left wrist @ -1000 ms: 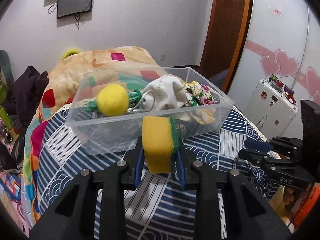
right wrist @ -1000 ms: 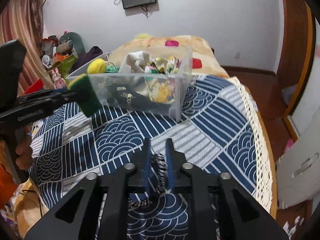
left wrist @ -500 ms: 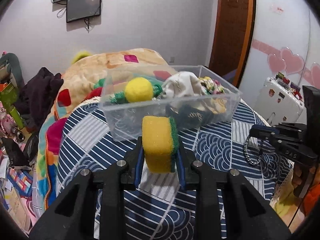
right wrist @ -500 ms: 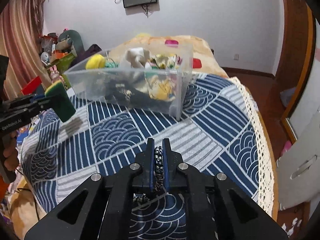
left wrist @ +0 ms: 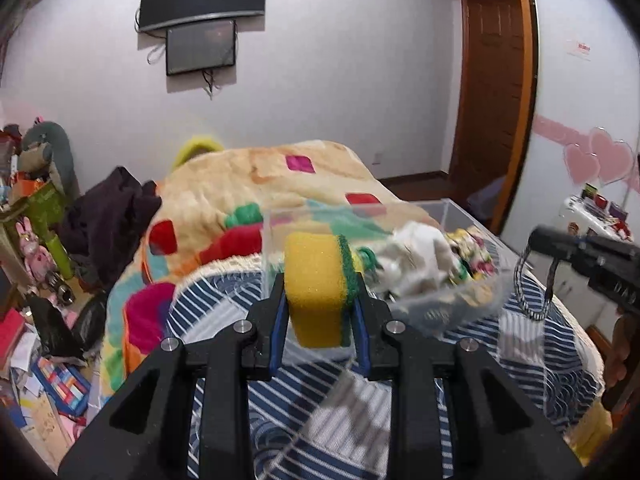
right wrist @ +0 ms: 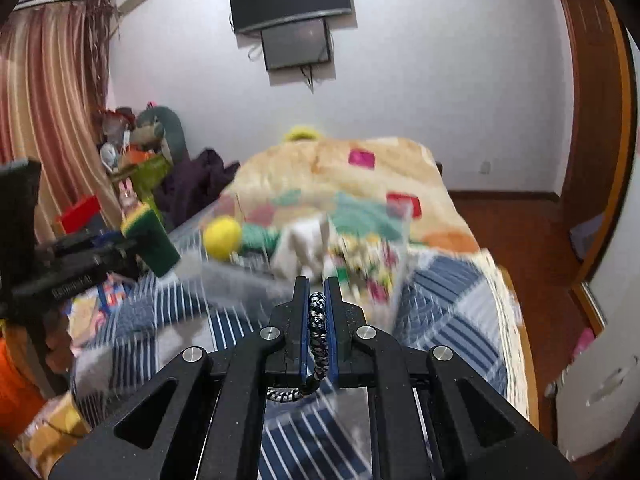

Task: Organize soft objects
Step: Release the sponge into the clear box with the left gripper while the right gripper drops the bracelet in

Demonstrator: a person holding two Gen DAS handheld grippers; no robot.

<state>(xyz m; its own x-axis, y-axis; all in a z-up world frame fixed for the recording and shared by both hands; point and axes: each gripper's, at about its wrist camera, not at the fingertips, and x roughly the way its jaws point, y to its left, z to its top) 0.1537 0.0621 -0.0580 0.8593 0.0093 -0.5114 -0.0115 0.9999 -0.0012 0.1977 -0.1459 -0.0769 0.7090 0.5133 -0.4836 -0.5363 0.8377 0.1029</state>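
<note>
My left gripper (left wrist: 318,280) is shut on a yellow sponge with a green scrub side (left wrist: 316,280), held in the air in front of the clear plastic bin (left wrist: 452,300). It also shows in the right wrist view (right wrist: 150,246) at the left. My right gripper (right wrist: 316,292) is shut on a black-and-white braided cord loop (right wrist: 318,322); the loop hangs from it in the left wrist view (left wrist: 534,284). The bin (right wrist: 396,280) holds a yellow ball (right wrist: 222,238), a white cloth (right wrist: 306,246) and patterned fabrics. The view is motion-blurred.
The bin sits on a bed with a blue-and-white patterned cover (left wrist: 360,408); a beige blanket with coloured patches (left wrist: 256,184) lies behind. Clutter and toys (left wrist: 40,220) fill the left floor. A wooden door (left wrist: 492,80) and a white cabinet (right wrist: 600,392) stand at the right.
Both grippers have lifted and tilted upward, still holding sponge and cord. The bin now sits lower and closer in both views, and the image is blurred from motion.
</note>
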